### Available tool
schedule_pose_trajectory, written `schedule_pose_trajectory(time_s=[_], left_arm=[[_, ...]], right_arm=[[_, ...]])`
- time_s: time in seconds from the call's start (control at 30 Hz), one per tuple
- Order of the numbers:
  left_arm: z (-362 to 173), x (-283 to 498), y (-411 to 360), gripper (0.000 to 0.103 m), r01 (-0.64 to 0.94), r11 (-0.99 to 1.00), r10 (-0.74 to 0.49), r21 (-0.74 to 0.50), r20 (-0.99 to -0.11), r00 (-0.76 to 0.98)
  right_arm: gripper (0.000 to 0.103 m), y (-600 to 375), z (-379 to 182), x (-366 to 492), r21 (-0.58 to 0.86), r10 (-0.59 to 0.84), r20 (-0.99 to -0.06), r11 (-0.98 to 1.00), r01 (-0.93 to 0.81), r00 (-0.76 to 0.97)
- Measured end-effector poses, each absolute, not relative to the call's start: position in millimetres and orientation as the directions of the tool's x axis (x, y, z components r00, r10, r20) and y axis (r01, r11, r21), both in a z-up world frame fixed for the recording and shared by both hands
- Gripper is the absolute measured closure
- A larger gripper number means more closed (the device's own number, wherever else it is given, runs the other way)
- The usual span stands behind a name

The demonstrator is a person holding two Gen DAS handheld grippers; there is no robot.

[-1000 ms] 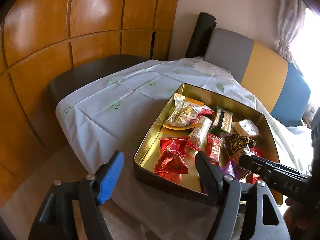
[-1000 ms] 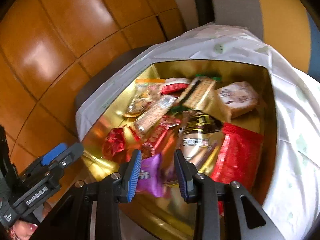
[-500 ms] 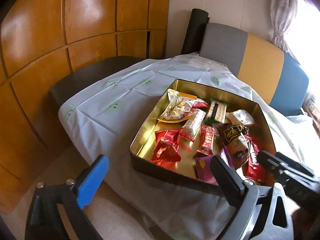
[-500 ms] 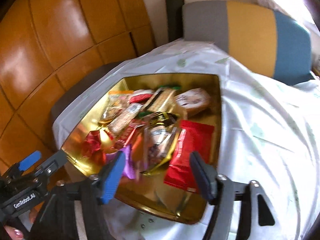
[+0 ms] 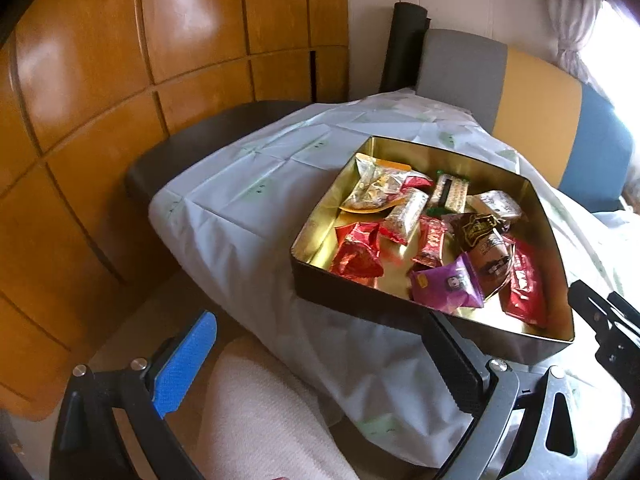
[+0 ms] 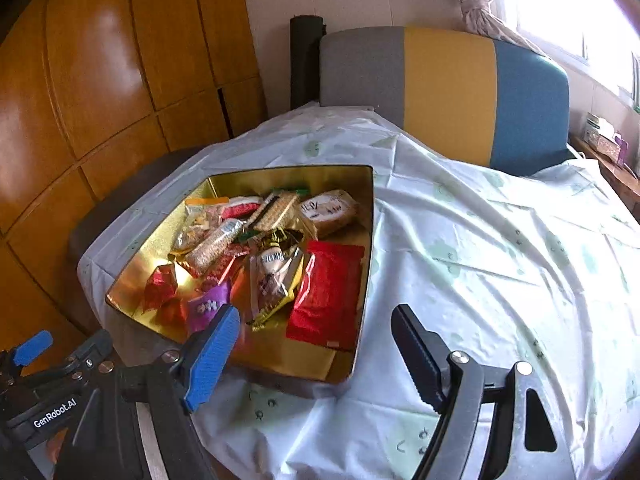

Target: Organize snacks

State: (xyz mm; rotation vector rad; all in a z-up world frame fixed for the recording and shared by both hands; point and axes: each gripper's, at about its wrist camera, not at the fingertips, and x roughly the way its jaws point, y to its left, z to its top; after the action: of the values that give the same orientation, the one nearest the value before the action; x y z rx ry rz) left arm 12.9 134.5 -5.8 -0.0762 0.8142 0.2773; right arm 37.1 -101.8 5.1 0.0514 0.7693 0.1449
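A gold-lined tin (image 5: 312, 220) (image 6: 160, 240) sits on the white tablecloth (image 6: 480, 260), filled with several wrapped snacks. A purple packet (image 5: 446, 284) (image 6: 206, 306) lies near its front wall, a flat red packet (image 6: 328, 296) (image 5: 524, 284) beside it. My left gripper (image 5: 318, 332) is open wide, held back off the tin's near-left corner with nothing between its fingers. My right gripper (image 6: 316, 316) hovers over the tin's front right corner; its jaws are opening and hold nothing. Each gripper shows at the edge of the other's view.
A chair back in grey, yellow and blue (image 6: 444, 92) stands behind the table. Wooden panelling (image 6: 100, 80) runs along the left, with a dark seat (image 5: 208, 136) below it. Pale ribbed fabric (image 5: 260, 412) lies under my left gripper. Bare tablecloth stretches to the tin's right.
My right gripper let go of the purple packet, which now lies in the tin, and drew back and up. My left gripper opened wider and pulled back from the tin.
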Motion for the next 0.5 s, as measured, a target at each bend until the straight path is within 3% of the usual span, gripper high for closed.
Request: schedule_pose_trajectory(time_s=[0.5], left_arm=[[1.3, 6.0, 128.5, 0.0, -0.262, 0.964, 0.212, 0.043, -0.72, 0.661]], right_arm=[[0.023, -100.9, 10.3, 25.0, 0.077, 0.125, -0.68, 0.992, -0.099, 0.723]])
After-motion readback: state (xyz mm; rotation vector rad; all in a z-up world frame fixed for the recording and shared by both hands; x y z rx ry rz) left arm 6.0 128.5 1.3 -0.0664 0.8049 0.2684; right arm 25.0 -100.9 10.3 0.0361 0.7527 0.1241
